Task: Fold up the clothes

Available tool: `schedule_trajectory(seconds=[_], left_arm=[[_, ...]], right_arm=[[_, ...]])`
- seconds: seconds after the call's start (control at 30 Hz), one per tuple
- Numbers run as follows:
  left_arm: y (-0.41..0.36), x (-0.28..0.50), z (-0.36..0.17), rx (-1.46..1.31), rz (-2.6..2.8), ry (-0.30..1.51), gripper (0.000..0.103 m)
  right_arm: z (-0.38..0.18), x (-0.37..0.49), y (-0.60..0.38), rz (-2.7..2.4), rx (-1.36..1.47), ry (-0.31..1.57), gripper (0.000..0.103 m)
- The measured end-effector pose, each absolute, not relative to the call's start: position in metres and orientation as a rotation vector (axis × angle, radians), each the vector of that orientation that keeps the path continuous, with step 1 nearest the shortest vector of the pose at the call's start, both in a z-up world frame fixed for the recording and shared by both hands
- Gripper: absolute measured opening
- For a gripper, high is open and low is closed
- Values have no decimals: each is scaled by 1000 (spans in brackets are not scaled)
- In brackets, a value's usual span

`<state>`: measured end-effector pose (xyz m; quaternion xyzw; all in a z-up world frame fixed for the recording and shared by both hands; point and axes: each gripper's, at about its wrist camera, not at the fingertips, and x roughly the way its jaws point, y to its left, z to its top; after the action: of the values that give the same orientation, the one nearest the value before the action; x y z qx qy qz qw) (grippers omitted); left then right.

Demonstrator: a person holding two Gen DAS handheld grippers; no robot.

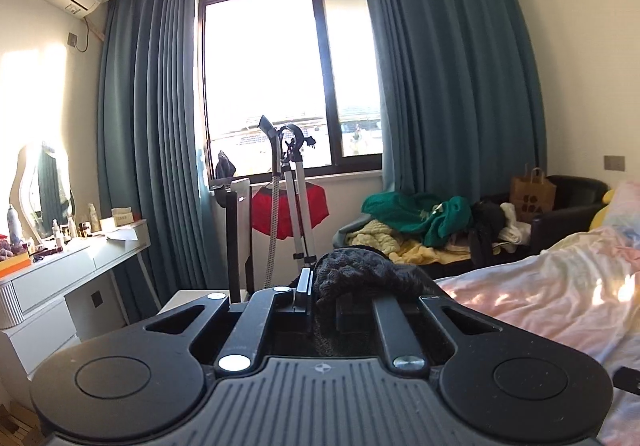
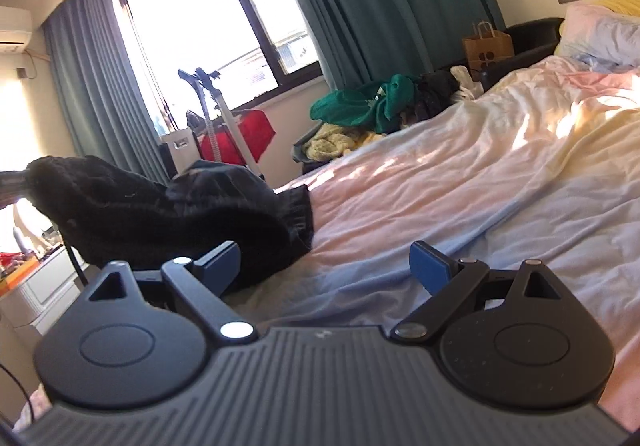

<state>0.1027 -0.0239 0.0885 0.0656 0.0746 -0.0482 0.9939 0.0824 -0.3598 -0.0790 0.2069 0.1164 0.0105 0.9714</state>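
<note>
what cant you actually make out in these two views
- Left wrist view: the left gripper is shut on the black knit garment, but its fingertips are buried in the fabric.
- Right wrist view: the garment's type is unclear; it lies bunched, its near part behind the open right gripper.
- Both views: the scene outside the window is washed out by glare.
- Left wrist view: items on the dresser are too small.

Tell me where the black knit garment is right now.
The black knit garment is pinched in the left gripper, lifted at one end; in the right wrist view it trails onto the bed, left of the open right gripper.
</note>
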Motion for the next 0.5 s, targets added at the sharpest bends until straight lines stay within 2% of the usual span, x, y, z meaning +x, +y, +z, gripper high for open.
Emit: schedule_trajectory(seconds=[0.1,0.23,0.5], left_arm=[[11,62,85,93,-96,170,10],[61,37,58,30,-40,248,10],[151,55,-5,-152,126,397,10]], right_arm=[[-67,67,-343,63,345,168,93],[-59,57,-318,131,230,214,93],[-83,63,-262,304,192,503,93]])
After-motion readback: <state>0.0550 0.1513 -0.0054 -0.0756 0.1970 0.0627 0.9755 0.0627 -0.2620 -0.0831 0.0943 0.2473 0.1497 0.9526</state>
